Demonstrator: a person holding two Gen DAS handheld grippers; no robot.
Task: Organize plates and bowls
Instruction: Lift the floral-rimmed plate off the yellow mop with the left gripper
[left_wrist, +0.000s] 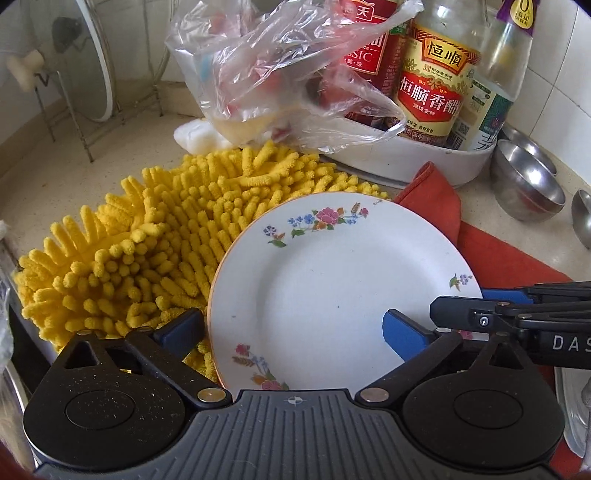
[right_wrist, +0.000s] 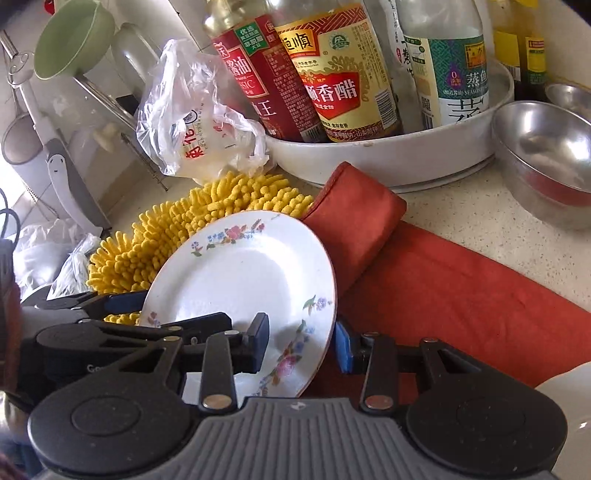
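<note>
Closest to me: my right gripper, jaws straddling the near rim of the floral plate, one pad over the plate face, the other outside the rim; can't tell if the pads actually press on it. My left gripper is released, jaws spread wide over the same plate's near-left part, nothing between them pinched. Plate is tilted, lying partly on the yellow chenille mat w/ its right side by the red cloth on the bench. 1 plate in view. Behind the mat, a clear plastic bag slumps against the white tray, crowding the way back. Tray holds at least 3 sauce bottles. To the right, 2 steel bowls stand nested-close beside the tray. Far left: wire rack w/ a glass lid.
</note>
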